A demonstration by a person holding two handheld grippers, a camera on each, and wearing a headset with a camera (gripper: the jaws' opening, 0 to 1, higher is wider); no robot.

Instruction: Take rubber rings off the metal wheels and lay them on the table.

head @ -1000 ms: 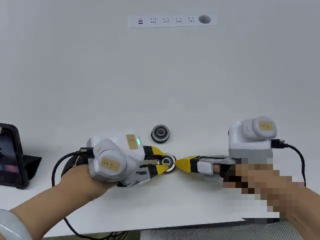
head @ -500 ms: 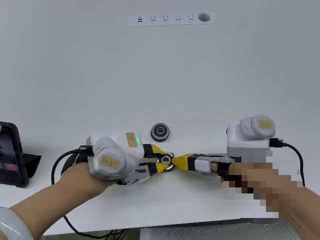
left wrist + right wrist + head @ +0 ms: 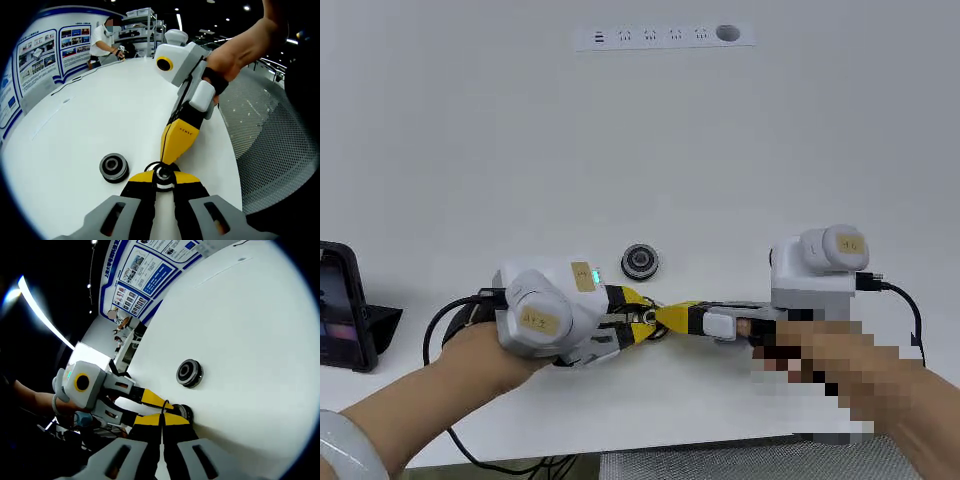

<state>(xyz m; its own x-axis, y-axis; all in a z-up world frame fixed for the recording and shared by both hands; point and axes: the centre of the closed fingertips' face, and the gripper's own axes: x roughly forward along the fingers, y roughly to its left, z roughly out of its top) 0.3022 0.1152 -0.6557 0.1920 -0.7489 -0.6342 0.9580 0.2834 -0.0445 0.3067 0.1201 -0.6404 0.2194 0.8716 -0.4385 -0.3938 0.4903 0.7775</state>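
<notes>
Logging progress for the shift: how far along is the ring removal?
Done: nothing yet; both wheels seem to carry their rings, none laid on the table. In hand: the left gripper clamps one metal wheel, and the right gripper, jaws closed, is at its rim; whether it has pinched the ring is unclear. Left: this ring, then the second wheel, lying untouched behind.

Head view: bright, even overhead light; white table (image 3: 640,150) nearly blown out, shadows soft & faint, e.g. under the free wheel (image 3: 640,261). Focus sharp. Both gripper views: heavy fisheye bend twd edges, bkgd dim & soft. A strip light (image 3: 42,310) flares in right gripper view; ceiling spots (image 3: 246,7) glare in left.
</notes>
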